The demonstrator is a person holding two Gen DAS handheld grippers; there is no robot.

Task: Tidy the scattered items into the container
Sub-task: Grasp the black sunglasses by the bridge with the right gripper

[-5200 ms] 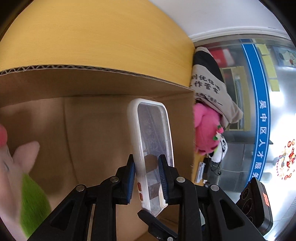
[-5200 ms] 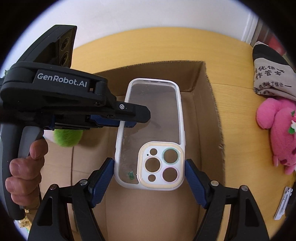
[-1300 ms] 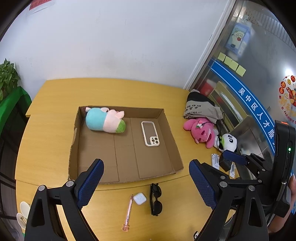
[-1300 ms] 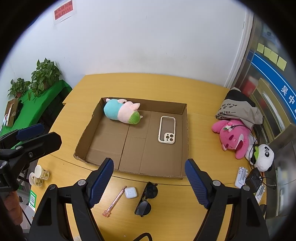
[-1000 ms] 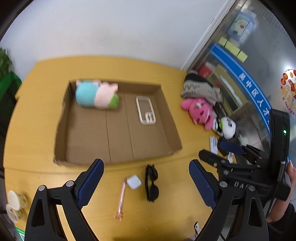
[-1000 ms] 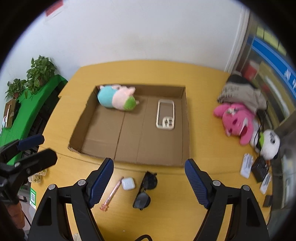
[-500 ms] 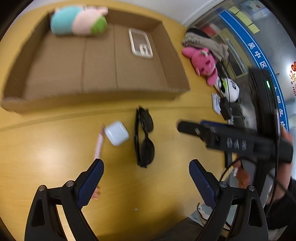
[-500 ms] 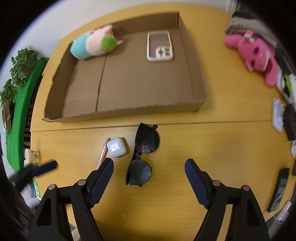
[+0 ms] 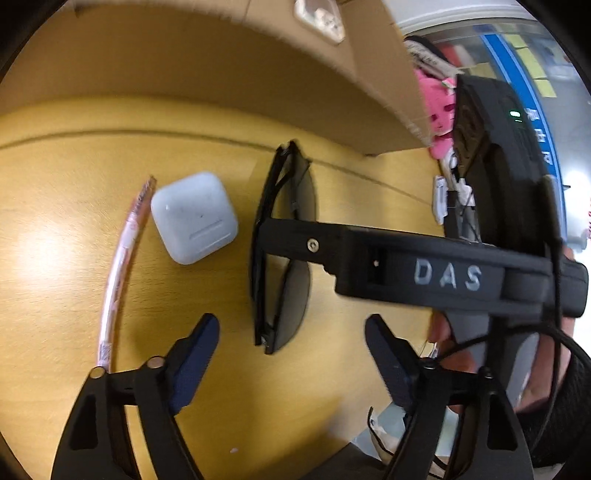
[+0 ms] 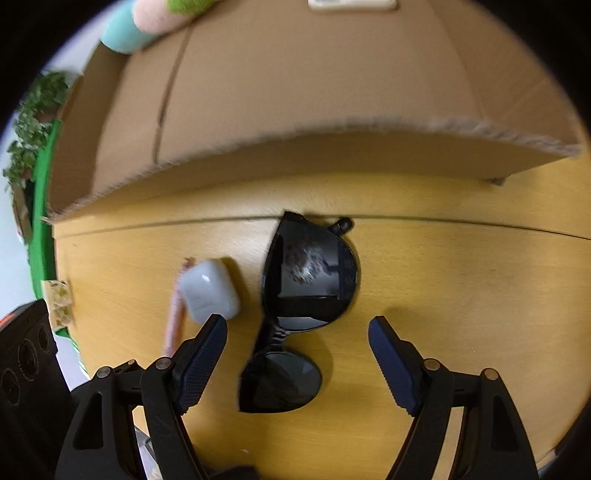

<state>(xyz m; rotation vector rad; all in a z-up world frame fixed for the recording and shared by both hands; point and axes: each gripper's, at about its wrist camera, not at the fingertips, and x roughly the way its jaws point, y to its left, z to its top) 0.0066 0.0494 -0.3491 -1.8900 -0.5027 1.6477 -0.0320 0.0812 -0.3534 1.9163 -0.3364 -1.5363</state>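
Black sunglasses (image 9: 282,254) (image 10: 306,280) lie folded on the yellow table, just in front of the cardboard box (image 10: 295,81) (image 9: 332,62). A white earbud case (image 9: 192,217) (image 10: 210,290) and a pink pen (image 9: 118,273) (image 10: 175,317) lie left of them. My right gripper (image 10: 297,336) is open, low over the sunglasses, its fingers either side of them. My left gripper (image 9: 291,332) is open, near the sunglasses' near end. The right gripper's body crosses the left wrist view. A phone case (image 9: 319,16) and a plush toy (image 10: 155,18) lie in the box.
A pink plush (image 9: 437,107) and small items lie on the table right of the box. A green surface with plants (image 10: 33,122) is at the far left. A hand holds the right gripper (image 9: 447,332).
Both grippers have dropped from high above the table to close over the sunglasses. The phone case, held over the box five seconds ago, now lies in the box.
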